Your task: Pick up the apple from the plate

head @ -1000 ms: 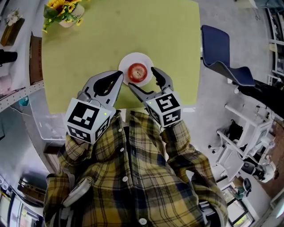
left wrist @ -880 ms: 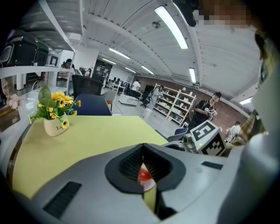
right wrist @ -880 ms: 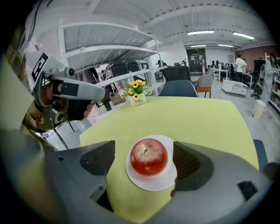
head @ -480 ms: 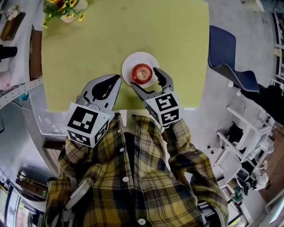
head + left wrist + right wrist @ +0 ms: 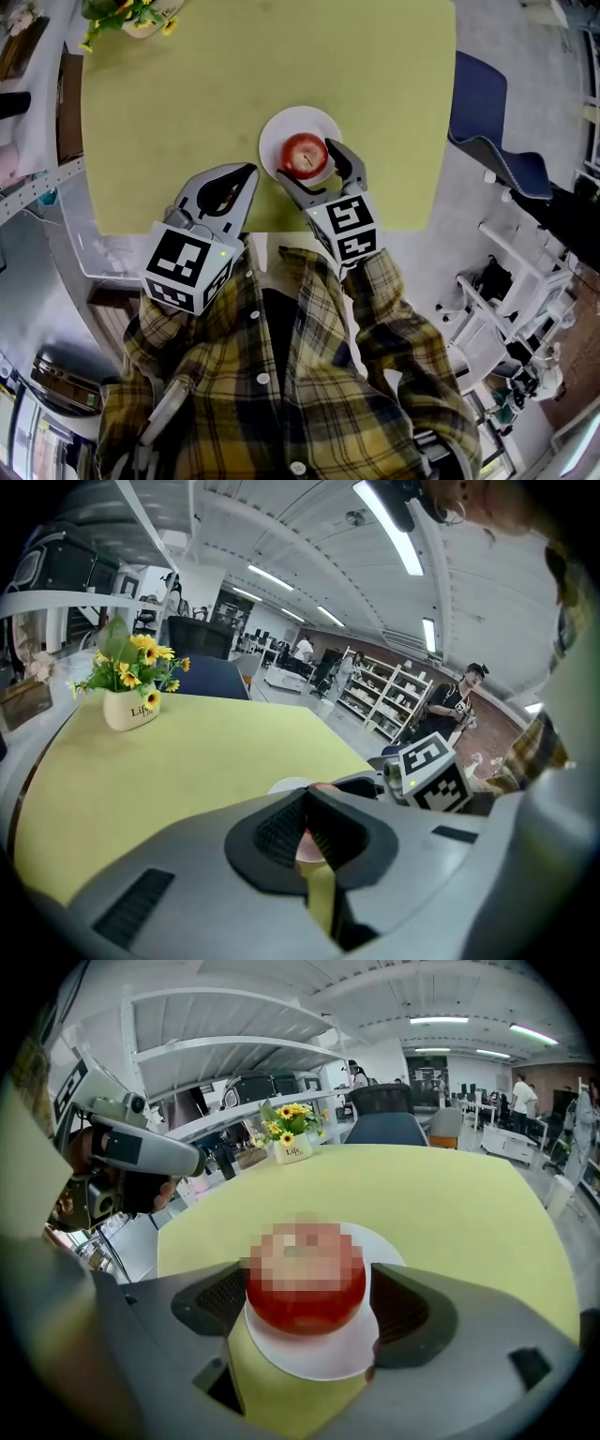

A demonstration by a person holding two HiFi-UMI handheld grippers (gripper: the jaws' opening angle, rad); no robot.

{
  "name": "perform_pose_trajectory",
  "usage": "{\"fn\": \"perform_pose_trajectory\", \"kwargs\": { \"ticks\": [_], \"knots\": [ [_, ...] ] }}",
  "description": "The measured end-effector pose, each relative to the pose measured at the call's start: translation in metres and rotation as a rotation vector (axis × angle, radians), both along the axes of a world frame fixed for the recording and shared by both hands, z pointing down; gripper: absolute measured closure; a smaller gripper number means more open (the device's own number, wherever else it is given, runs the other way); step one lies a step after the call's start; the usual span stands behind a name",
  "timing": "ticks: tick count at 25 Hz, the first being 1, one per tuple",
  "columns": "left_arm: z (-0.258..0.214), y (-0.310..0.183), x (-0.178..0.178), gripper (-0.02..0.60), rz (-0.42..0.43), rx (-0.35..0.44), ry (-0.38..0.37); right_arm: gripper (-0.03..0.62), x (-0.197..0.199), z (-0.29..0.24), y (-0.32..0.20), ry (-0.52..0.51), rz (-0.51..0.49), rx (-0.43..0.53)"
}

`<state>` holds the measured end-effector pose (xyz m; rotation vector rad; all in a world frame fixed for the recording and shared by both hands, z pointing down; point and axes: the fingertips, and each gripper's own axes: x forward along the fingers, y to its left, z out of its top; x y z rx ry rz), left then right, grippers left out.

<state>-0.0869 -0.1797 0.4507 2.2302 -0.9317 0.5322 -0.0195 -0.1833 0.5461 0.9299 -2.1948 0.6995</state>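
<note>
Apple (image 5: 304, 155): red and round, sitting on the plate (image 5: 279, 134), a little towards its near side. The right gripper (image 5: 310, 171) has its jaws apart, one on either side of the apple, not clamped. The left gripper (image 5: 246, 176), left of the plate, has its jaws together on nothing. Far left beyond the plate stands a pot of yellow flowers (image 5: 129, 694). The table (image 5: 187, 94) is yellow-green. A blue chair (image 5: 487, 122) is right of the plate, and shelves (image 5: 375, 691) line the room.

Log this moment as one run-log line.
phase: pre-grasp | right gripper: open, jaws astride apple | apple: on plate | left gripper: shut, empty
</note>
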Motion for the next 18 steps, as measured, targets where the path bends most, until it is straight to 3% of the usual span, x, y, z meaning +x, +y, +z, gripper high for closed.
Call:
{"fn": "perform_pose_trajectory", "kwargs": {
  "ticks": [18],
  "knots": [
    [0.0029, 0.0113, 0.0042, 0.574, -0.006, -0.001, 0.011, 0.209, 0.0019, 0.005, 0.0017, -0.028, 0.003, -0.024]
  ]
}}
